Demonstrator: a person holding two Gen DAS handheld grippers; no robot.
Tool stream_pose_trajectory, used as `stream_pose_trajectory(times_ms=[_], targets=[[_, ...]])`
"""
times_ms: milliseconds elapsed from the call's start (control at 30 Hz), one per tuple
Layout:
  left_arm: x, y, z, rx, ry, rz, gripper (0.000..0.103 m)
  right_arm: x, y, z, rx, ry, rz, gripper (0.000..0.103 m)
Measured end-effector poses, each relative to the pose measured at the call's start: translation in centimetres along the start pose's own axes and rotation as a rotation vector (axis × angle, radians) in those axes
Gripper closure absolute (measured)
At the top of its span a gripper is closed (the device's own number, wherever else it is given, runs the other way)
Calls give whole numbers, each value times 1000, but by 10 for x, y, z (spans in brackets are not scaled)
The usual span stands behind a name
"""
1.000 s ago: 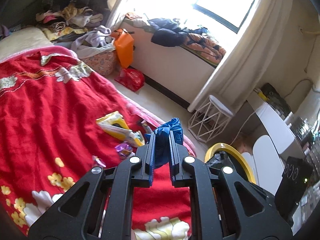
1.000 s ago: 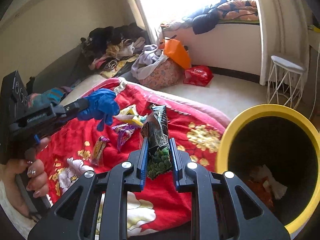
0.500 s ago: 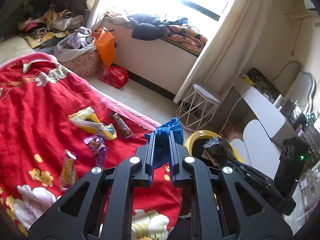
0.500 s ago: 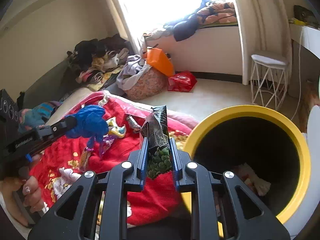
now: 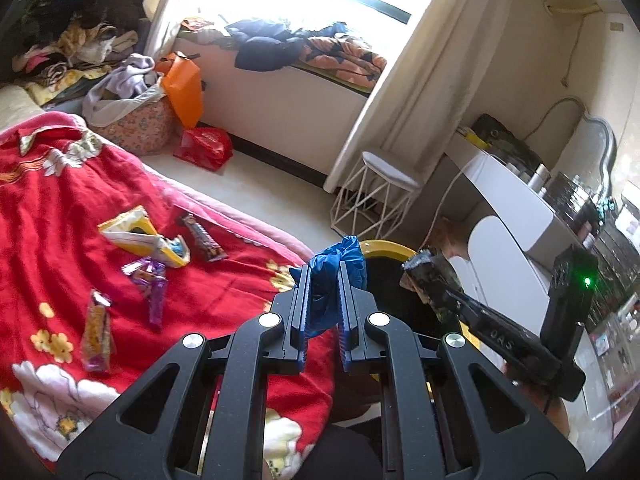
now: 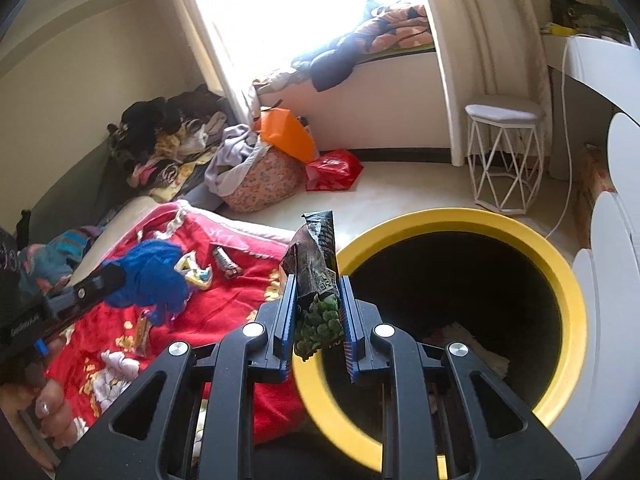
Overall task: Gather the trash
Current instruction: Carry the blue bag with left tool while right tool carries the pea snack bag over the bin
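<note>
My left gripper (image 5: 324, 276) is shut on a crumpled blue glove (image 5: 338, 264) and holds it over the bed's edge, beside the yellow-rimmed bin (image 5: 384, 246). My right gripper (image 6: 318, 288) is shut on a dark snack packet with green peas (image 6: 318, 276) and holds it above the near left rim of the bin (image 6: 460, 220), which has paper trash inside. The right gripper and its packet (image 5: 430, 276) also show in the left wrist view, over the bin. Several wrappers lie on the red blanket (image 5: 60, 220): a yellow packet (image 5: 140, 236), a brown bar (image 5: 204, 238), a purple wrapper (image 5: 150, 284), an orange one (image 5: 96, 328).
A white wire stool (image 6: 504, 152) stands on the floor past the bin. A red bag (image 6: 334, 170), a laundry basket (image 6: 260, 180) and an orange bag (image 6: 286, 134) sit by the window bench. A white desk (image 5: 520, 208) is at the right.
Both grippers have swung right from over the bed toward the bin. The right gripper's packet now hangs over the bin's rim, and the bin fills more of its view.
</note>
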State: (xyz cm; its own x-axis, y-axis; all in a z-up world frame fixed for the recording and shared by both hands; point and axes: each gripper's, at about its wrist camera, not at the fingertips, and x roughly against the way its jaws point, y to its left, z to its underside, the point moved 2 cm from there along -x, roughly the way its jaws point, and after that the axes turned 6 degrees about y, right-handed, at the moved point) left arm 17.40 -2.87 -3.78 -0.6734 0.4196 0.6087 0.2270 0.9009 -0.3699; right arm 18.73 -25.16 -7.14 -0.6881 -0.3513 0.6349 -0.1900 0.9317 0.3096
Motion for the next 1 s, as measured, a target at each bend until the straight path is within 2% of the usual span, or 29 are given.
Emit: stream_pose_trajectory(times_ms=[433,1000], targets=[[-21,-39,15,-76,56,59,95,4,-37,3,-41,-25,146,84],[-62,-78,30,-165,140,79,95,2,-78,10,-124,4,200,84]])
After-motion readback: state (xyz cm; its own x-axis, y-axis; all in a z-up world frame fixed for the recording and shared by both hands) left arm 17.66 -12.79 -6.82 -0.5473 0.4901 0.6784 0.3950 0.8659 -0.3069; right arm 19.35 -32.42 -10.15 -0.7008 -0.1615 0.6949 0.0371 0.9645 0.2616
